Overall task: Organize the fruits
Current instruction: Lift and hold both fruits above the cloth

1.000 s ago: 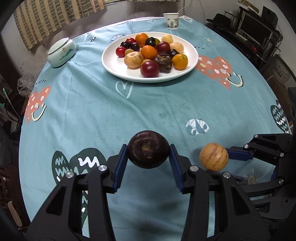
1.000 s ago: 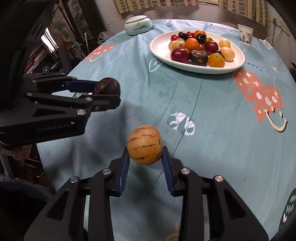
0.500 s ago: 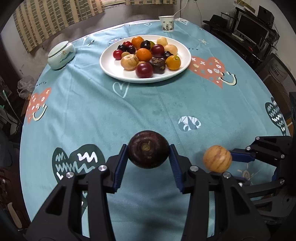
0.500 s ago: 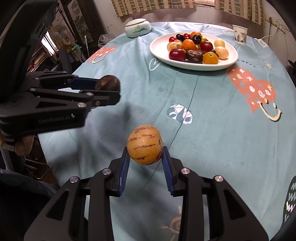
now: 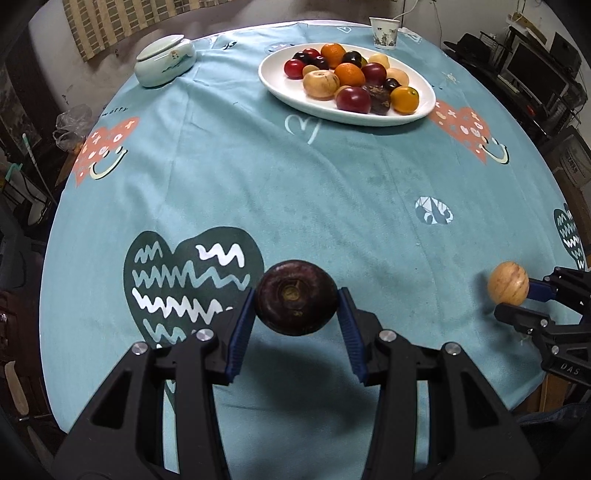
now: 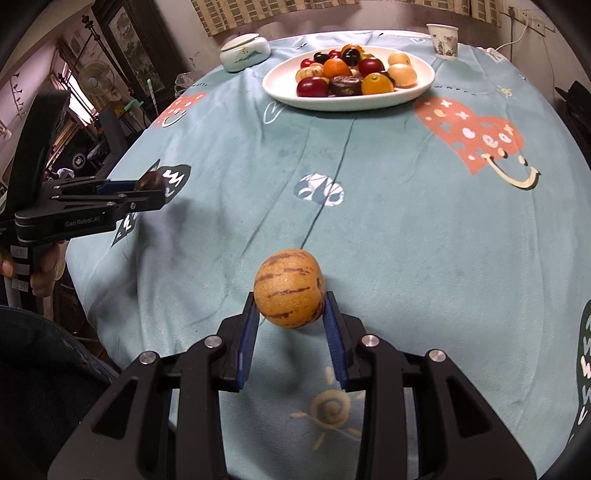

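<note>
Your left hand-held gripper [image 5: 296, 308] is clamped on a dark purple mangosteen [image 5: 296, 302], your right hand-held gripper [image 6: 289, 302] on a striped yellow pepino melon [image 6: 288, 293], both above the table's [image 5: 332, 192] near edge, well apart from the fruit plate [image 5: 288, 96].

**A cluttered, dim room around a round desk**

We see a round desk [image 5: 332, 192] under a teal cloth [image 6: 406, 221] printed with hearts and smiling faces. Beyond its far edge a grey, stained wall [image 5: 229, 22] carries a striped woven hanging [image 5: 122, 26]. At the far right we make out dark shelving with electronics [image 5: 535, 70] and a white cable [image 6: 517, 35] running up to a wall socket. On the left, the right wrist view shows us a tall dark-framed cabinet [image 6: 125, 48], a standing fan [image 6: 98, 79] and bright daylight behind it. A crumpled plastic bag [image 5: 72, 123] sits low near the desk's left edge. The light elsewhere is dull and even.
</note>
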`<state>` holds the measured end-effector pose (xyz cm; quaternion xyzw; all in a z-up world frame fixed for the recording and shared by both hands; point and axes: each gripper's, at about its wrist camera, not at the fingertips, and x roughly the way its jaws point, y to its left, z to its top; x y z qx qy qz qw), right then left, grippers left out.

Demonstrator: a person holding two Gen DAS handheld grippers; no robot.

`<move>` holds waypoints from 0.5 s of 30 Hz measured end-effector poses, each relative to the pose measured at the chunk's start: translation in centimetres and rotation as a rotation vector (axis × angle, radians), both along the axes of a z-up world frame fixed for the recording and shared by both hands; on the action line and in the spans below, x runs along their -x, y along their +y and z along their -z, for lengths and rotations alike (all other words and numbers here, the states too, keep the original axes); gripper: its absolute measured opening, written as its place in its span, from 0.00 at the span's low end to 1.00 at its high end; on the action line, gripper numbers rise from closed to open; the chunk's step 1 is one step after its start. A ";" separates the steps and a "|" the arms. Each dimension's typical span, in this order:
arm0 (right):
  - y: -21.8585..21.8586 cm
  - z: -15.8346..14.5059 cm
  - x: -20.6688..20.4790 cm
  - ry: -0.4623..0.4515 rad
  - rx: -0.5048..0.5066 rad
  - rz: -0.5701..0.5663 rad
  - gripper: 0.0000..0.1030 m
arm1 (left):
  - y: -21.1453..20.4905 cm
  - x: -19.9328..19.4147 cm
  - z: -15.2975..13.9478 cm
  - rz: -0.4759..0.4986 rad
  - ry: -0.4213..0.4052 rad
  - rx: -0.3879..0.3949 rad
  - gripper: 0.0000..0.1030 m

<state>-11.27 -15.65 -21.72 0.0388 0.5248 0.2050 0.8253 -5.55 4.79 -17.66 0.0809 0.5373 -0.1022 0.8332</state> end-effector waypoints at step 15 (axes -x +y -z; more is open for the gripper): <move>-0.4 -0.5 -0.7 -0.013 -0.005 0.019 0.34 | -2.1 -1.6 -1.5 0.047 -0.038 -0.004 0.44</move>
